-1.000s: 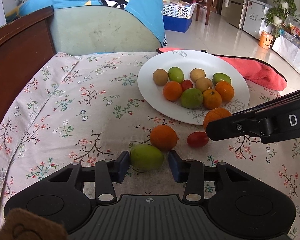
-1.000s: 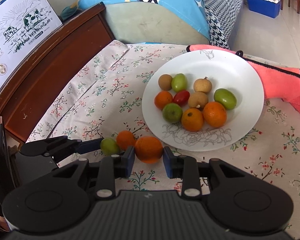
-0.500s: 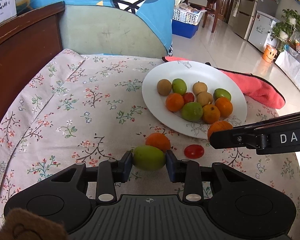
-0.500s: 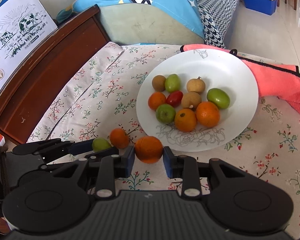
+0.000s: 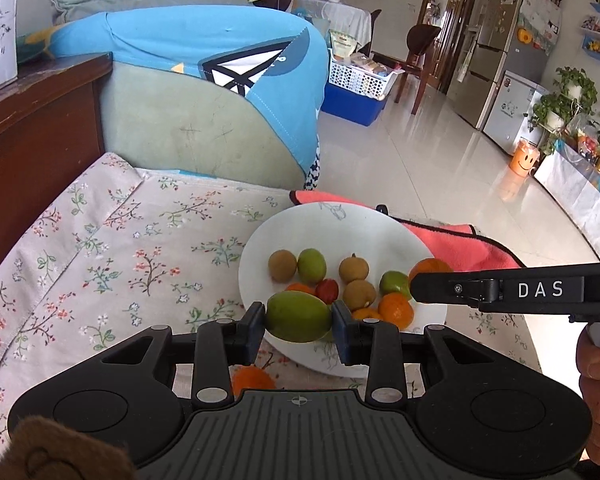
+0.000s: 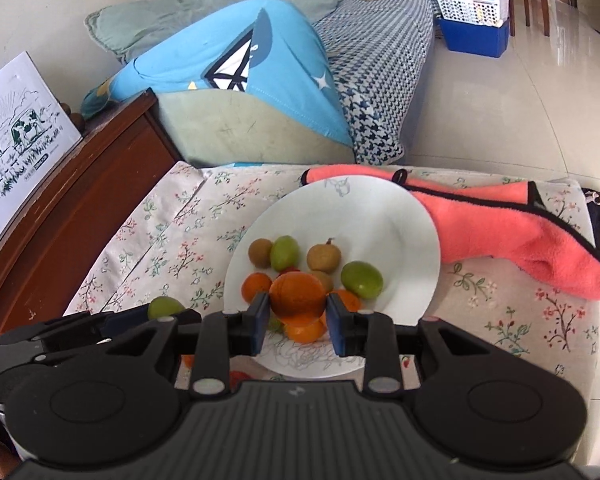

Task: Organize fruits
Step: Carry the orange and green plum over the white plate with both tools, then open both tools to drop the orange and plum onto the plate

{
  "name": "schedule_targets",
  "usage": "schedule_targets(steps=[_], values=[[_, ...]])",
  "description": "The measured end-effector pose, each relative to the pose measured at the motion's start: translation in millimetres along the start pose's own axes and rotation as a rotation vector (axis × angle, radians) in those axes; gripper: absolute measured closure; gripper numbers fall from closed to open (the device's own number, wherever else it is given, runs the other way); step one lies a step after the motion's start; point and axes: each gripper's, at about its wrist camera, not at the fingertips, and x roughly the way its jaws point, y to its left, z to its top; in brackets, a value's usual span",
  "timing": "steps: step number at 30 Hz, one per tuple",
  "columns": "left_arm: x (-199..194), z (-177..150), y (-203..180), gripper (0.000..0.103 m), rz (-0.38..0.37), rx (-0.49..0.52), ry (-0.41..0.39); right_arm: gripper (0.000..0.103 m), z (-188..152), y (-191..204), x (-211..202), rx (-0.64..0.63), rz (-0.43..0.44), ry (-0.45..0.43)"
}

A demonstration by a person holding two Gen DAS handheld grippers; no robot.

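**Both grippers hold fruit above the white plate**

The left gripper (image 5: 299,320) is clamped on a green fruit (image 5: 298,316), its two blue-padded fingers pressing the fruit's left and right sides. In the left wrist view the fruit hangs over the near rim of the white plate (image 5: 340,224), clear of the floral cloth (image 5: 100,248) that covers the desk.

The right gripper (image 6: 298,316) grips an orange (image 6: 297,294) in the same way, held between its pads above the plate's (image 6: 380,208) pile of fruit. From the left wrist view the right gripper's finger, marked "DAS", reaches in from the right side across the plate's right part, and the orange shows just past its tip.

On the plate lie several small fruits close together: a brown round one (image 5: 282,266), a green one (image 5: 311,266) beside it, a red one (image 5: 326,291), two more brown ones, another green one (image 6: 361,280) toward the right, and some oranges.

One more orange (image 5: 252,378) sits on the cloth, partly hidden behind the left gripper's body, off the plate on its near side.

A pink towel (image 6: 520,236) lies on the desk, with the plate's far right rim resting on it. Behind the desk stands a sofa with a blue cushion (image 6: 240,64).
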Motion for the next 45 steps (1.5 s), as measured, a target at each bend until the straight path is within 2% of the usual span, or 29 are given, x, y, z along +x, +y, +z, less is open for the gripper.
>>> schedule_targets(steps=[9,16,21,30,33,42,45], values=[[30,22,-6,0.07,-0.004,-0.076,-0.038,0.072,14,-21,12,0.064,-0.055,-0.038],[60,37,-7,0.07,-0.011,-0.126,-0.046,0.072,27,-40,25,0.157,-0.062,-0.057],[80,42,-8,0.07,-0.027,-0.14,-0.048,0.072,30,-52,39,0.236,-0.061,-0.04],[104,45,-13,0.07,-0.068,-0.172,-0.036,0.072,28,-67,59,0.305,-0.089,-0.025],[108,44,-14,0.069,-0.059,-0.175,-0.031,0.071,29,-69,63,0.335,-0.083,-0.027],[99,50,-10,0.06,-0.049,-0.218,-0.051,0.069,34,-64,58,0.336,-0.069,-0.053],[87,55,-13,0.046,-0.017,-0.207,-0.064,0.069,37,-60,52,0.323,-0.069,-0.063]])
